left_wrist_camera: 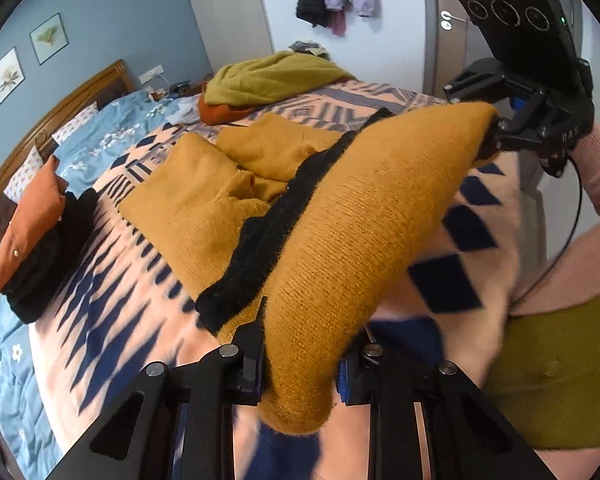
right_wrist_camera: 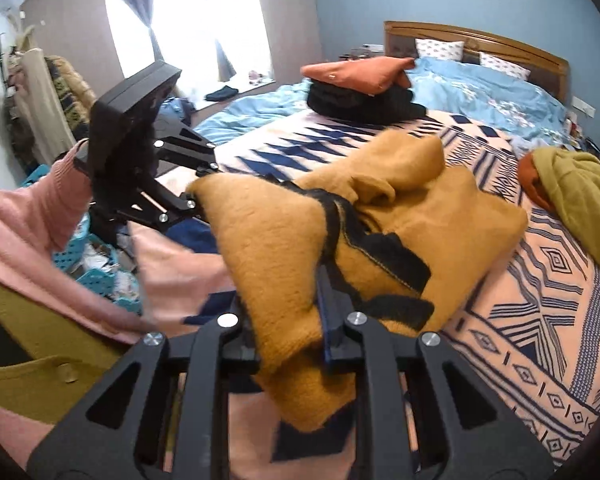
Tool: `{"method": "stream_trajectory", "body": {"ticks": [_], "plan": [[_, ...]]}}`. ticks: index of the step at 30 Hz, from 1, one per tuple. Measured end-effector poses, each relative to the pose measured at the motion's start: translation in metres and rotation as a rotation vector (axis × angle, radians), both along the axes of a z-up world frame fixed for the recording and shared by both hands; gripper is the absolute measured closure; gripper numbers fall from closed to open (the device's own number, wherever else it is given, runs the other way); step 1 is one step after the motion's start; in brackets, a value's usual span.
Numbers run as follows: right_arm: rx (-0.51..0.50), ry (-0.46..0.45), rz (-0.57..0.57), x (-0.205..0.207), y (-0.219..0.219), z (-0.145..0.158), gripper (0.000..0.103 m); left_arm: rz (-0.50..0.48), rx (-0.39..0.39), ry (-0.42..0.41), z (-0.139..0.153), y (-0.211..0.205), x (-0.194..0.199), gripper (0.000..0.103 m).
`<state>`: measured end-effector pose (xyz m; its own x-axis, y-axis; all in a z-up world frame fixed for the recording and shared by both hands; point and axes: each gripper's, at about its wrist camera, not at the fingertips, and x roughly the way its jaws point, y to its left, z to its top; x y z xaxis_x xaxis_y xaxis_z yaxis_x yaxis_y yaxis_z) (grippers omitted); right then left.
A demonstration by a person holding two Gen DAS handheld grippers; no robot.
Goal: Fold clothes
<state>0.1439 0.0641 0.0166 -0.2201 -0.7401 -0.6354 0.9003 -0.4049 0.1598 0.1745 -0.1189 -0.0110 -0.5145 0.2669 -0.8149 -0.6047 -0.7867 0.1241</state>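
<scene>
On the patterned blanket in the middle of the bed lies the mustard sweater, its near edge lifted clear of the blanket while the far part, with its bunched sleeves, rests flat. The left hand-held gripper is closed on one corner of that near edge, and the right hand-held gripper is closed on the other, so the knit hangs taut between them. I judge this two-corner hold is meant to carry the near edge over the sweater's far part in one even fold, without it sagging or twisting. A black trim runs along the sweater beside the lifted part.

Beyond the sweater, toward the headboard, a finished stack sits on the blanket: an orange garment on top of black clothes. Beside the sweater at the foot end waits an olive-green garment over something orange, apparently unfolded.

The left wrist view shows the taut span from the sweater's underside and the right gripper biting its corner, plus jackets hanging by the door behind the sweater. The right wrist view shows what that one hides: the sweater's top face with its crumpled sleeves, the window, and a blue basket on the floor below the sweater's near side, beside the person's pink sleeve.
</scene>
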Motion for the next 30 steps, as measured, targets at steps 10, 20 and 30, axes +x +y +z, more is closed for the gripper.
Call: {"method": "stream_trajectory", "body": {"ticks": [10,20,30], "plan": [[-0.017,-0.011,-0.029,-0.016,0.007,0.016,0.081,-0.007,-0.050,-0.022,0.027,0.001,-0.017,0.078],[-0.045,-0.023,-0.090,-0.109,-0.001,0.057,0.081,0.110,-0.038,-0.023,0.058,-0.015,-0.118,0.078],[-0.014,-0.097,-0.126,-0.193,-0.022,0.050,0.081,0.213,-0.009,-0.094,0.047,-0.028,-0.187,0.073]]}}
